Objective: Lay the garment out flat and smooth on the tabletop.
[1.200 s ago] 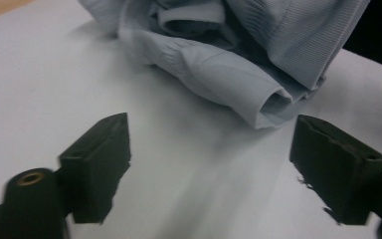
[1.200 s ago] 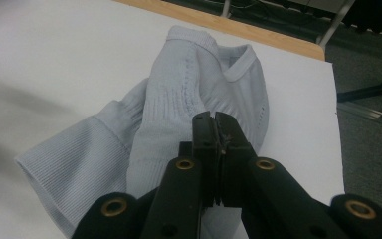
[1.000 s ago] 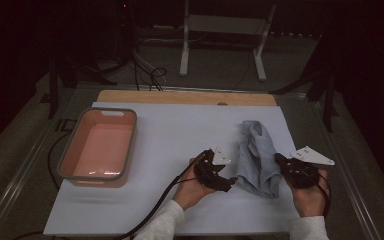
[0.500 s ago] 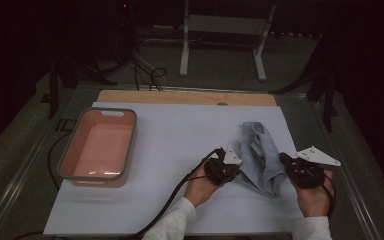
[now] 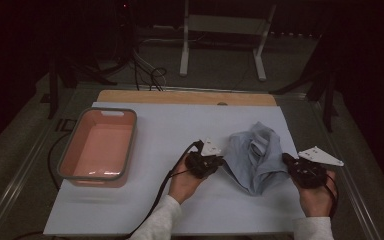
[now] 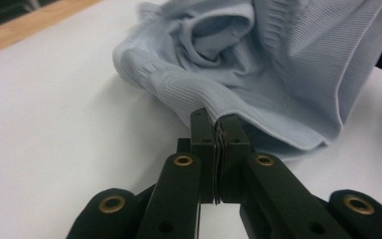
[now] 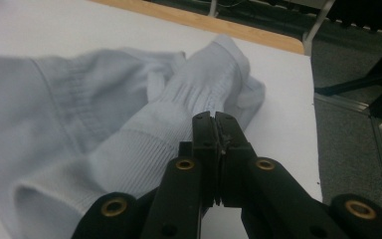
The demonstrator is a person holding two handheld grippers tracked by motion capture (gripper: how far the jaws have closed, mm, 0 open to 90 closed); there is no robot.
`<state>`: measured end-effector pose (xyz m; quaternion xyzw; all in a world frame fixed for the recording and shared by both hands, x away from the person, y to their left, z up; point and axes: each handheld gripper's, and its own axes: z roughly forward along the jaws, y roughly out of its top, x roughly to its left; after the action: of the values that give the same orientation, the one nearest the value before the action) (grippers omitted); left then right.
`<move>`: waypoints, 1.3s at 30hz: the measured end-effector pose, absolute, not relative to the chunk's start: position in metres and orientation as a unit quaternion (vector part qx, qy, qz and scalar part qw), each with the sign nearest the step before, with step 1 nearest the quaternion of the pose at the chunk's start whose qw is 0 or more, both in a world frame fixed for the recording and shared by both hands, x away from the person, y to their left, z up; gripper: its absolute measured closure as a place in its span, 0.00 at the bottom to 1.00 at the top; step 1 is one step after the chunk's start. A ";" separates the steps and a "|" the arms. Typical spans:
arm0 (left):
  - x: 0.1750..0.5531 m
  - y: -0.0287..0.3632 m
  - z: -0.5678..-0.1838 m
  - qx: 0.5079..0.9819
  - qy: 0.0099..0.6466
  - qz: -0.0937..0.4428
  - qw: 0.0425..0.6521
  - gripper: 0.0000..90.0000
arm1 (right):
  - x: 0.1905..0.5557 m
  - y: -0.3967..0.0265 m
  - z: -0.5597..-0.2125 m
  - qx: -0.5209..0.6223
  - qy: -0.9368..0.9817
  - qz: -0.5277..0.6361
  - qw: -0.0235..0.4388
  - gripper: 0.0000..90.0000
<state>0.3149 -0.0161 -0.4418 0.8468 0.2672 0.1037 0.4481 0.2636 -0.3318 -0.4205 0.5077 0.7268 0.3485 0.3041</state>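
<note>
A crumpled light-blue ribbed garment (image 5: pixel 256 156) lies on the right half of the white table cover (image 5: pixel 175 125). My left gripper (image 5: pixel 221 163) is at its left edge. In the left gripper view the jaws are shut on the garment's ribbed hem (image 6: pixel 199 94), with my left gripper (image 6: pixel 220 123) pinching a thin fold. My right gripper (image 5: pixel 286 161) is at the garment's right edge. In the right gripper view its jaws are shut on the cloth (image 7: pixel 79 119), my right gripper (image 7: pixel 215 120) pressed together over a fold. The cloth is slightly lifted between the two grips.
A pink tub (image 5: pixel 66 150) with a grey rim stands on the left of the table. A wooden strip (image 5: pixel 180 96) runs along the far edge. Beyond it are cables and a metal stand (image 5: pixel 185 45) on the floor. The table's right edge (image 5: pixel 300 150) is close to my right gripper.
My left gripper has moved right to the garment's left edge, shut on its hem and lifted it a little. The right gripper has kept its hold in place.
</note>
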 end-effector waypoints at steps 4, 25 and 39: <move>0.316 0.005 -0.438 0.837 0.283 0.113 0.454 0.99 | 0.265 -0.327 -0.423 0.501 0.735 0.346 0.300 0.98; 0.302 0.078 -0.438 0.811 0.333 0.127 0.463 0.99 | 0.273 -0.309 -0.440 0.489 0.760 0.333 0.270 0.98; 0.285 0.109 -0.442 0.809 0.345 0.132 0.458 0.99 | 0.273 -0.301 -0.442 0.483 0.768 0.325 0.266 0.98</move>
<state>0.2852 0.1091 -0.4421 0.8088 0.3447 0.1324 0.4576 0.2731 -0.3014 -0.4417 0.4825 0.7683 0.3254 0.2665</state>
